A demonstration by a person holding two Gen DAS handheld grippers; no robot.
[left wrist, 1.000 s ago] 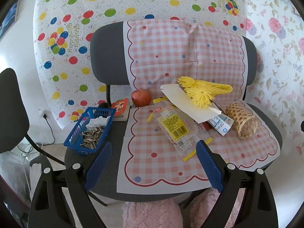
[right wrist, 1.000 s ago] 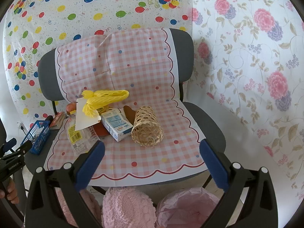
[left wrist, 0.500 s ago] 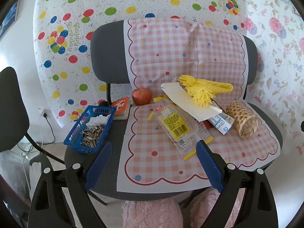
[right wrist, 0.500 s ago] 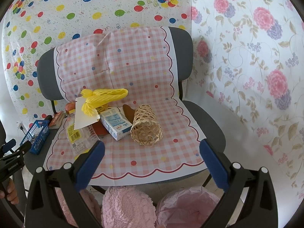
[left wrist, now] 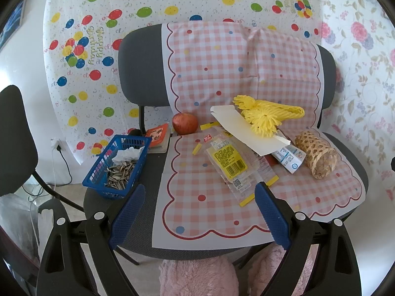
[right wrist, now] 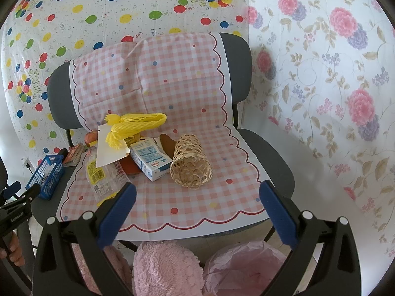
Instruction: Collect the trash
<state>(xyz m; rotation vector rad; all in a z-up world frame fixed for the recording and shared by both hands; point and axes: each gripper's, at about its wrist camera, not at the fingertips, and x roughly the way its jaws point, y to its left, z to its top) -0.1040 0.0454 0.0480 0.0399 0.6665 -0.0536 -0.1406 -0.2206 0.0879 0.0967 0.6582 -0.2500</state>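
Note:
Trash lies on a pink checked sheet (left wrist: 209,212) over a grey chair: a clear wrapper with a yellow label (left wrist: 230,162), yellow foam netting (left wrist: 266,118), a white card (left wrist: 242,130), a small milk carton (left wrist: 288,157) and yellow scraps (left wrist: 196,149). The right wrist view shows the wrapper (right wrist: 98,175), netting (right wrist: 133,125) and carton (right wrist: 150,157) too. My left gripper (left wrist: 197,197) is open and empty in front of the seat. My right gripper (right wrist: 197,197) is open and empty, also short of the seat edge.
A woven basket (left wrist: 317,157) lies on its side at the right. A red apple (left wrist: 185,123), a small book (left wrist: 158,135) and a blue basket of seed shells (left wrist: 118,165) sit at the left. A pink-lined bin (right wrist: 244,268) stands below the seat.
Both grippers have drifted slightly; the scene sits a little lower and nearer in the views. Nothing was taken hold of or moved.

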